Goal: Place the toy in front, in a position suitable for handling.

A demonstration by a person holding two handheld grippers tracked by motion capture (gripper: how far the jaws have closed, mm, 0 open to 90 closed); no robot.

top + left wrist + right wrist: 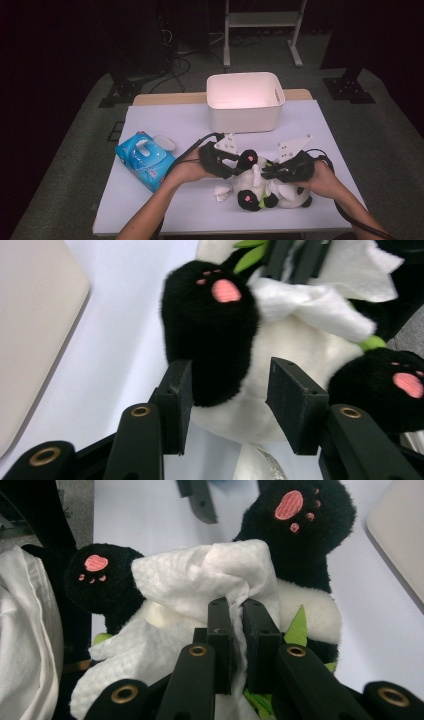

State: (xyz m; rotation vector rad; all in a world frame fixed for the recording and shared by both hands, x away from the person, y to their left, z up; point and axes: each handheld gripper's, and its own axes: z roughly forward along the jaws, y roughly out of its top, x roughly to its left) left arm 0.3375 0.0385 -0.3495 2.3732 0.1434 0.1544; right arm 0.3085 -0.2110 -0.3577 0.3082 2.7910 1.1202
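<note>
A panda plush toy (262,187) lies on its back near the front edge of the white table (165,120), its pink paw pads up. The right gripper (236,605) has its jaws squeezed tight on a white wipe (200,580) lying on the panda's tummy. The left gripper (227,385) has its jaws apart around one black leg (212,330); one jaw touches the fur and the other stands clear of it. A blue tissue pack (144,159) lies to the left, and a white bin (245,102) stands behind.

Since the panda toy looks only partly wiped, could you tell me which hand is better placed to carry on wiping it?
Probably the right: the right gripper is shut on the white wipe, lying against the panda toy. The left gripper only straddles a black paw, fingers apart.
</note>
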